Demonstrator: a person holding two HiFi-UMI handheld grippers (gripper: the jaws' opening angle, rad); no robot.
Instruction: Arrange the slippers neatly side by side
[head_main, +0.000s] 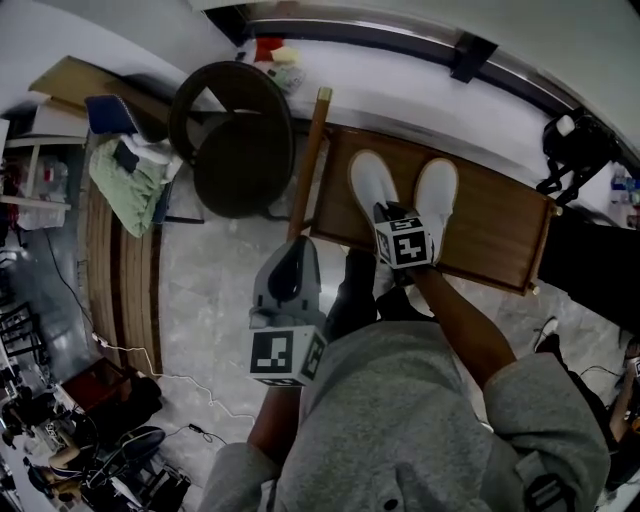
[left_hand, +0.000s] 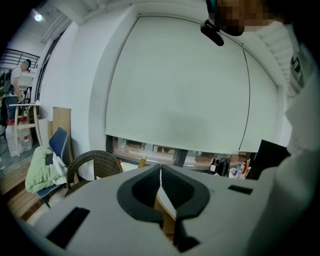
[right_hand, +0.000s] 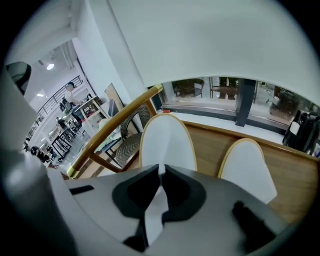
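Slippers (head_main: 437, 190), white ovals, on wooden board (head_main: 492, 238)

Left slipper (head_main: 372, 178) and right slipper (head_main: 438, 188), upper centre: white with tan edging. Board (head_main: 490, 235), upper right: mid-brown wood grain. Pole (head_main: 310, 150), upper centre: pale tan. Wicker chair (head_main: 232, 130), upper left: dark brown weave. Floor (head_main: 205, 290), centre left: grey with marbled veining. Left gripper (head_main: 296, 243) and right gripper (head_main: 386, 212): grey shells, black pads, black-and-white square markers on the cubes. Sweater (head_main: 400, 420), lower frame: heather grey. Cloth (head_main: 130, 185), far left: pale green. Seat (head_main: 108, 112), far left: blue.
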